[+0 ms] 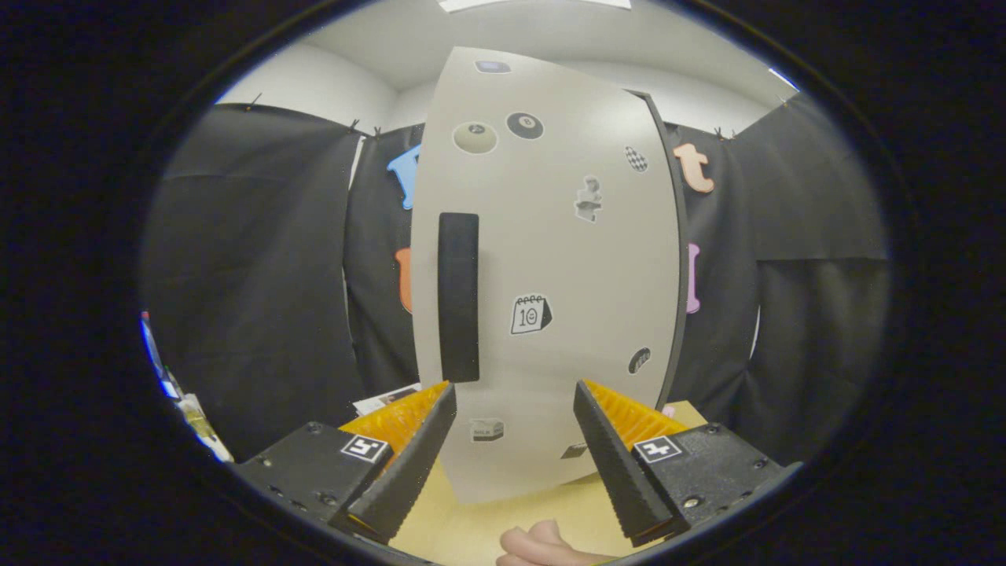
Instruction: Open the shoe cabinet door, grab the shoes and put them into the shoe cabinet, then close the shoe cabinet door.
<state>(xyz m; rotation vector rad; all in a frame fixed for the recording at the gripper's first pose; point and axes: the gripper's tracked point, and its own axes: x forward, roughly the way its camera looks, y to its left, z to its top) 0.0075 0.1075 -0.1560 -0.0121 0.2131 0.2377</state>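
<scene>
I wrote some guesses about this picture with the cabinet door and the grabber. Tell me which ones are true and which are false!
1. The gripper is open with nothing between its fingers. True.
2. The cabinet door has a tall dark handle. True.
3. The fingers are squeezing the handle. False: the handle stands just beyond the left fingertip, untouched.
4. The door is plain with no stickers. False: several stickers dot it, such as a calendar sticker.
5. The door stands on a light wooden surface. True.
6. A shoe is held in the gripper. False: it holds nothing.
</scene>
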